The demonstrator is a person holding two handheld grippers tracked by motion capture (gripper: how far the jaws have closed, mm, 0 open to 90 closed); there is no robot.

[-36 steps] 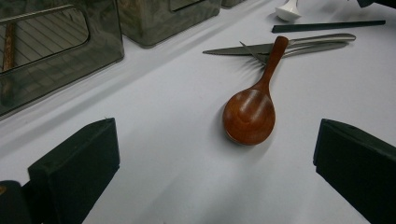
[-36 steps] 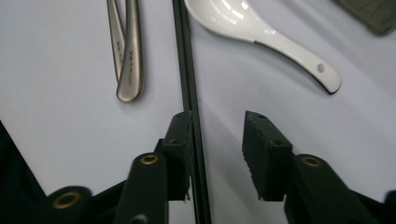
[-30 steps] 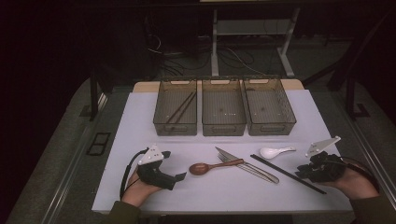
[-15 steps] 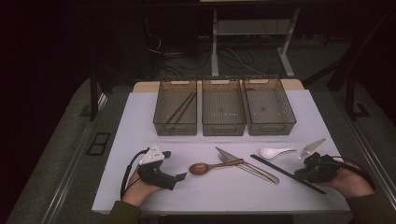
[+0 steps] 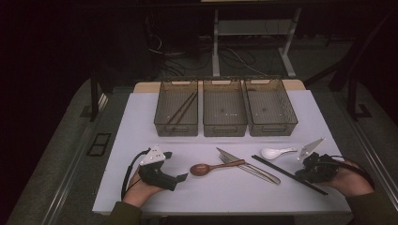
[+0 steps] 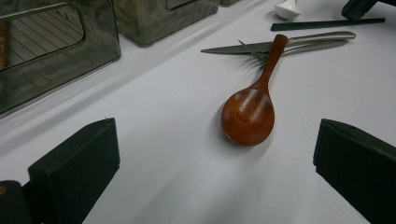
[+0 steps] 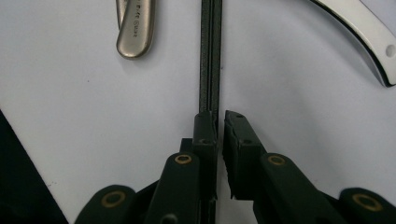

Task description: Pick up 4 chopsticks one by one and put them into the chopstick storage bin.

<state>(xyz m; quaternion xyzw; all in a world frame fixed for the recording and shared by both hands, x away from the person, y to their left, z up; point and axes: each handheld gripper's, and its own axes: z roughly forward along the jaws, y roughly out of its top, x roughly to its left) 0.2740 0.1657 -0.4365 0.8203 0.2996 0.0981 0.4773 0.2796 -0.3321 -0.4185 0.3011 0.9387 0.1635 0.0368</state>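
A pair of black chopsticks lies slanting on the white table at the right. My right gripper is shut on the near end of the pair. In the right gripper view the chopsticks run straight up from between the closed jaws of the right gripper. My left gripper rests at the front left and is open. In the left gripper view a brown wooden spoon lies bowl-first ahead of the wide-apart jaws of the left gripper, not touched by them.
Three dark mesh bins stand in a row at the back; the left bin holds brown chopsticks. A metal knife and fork lie crossed under the wooden spoon's handle. A white ceramic spoon lies behind the black chopsticks.
The right gripper has shifted slightly left and its jaws have closed on the black chopsticks. The left gripper has stayed where it was.
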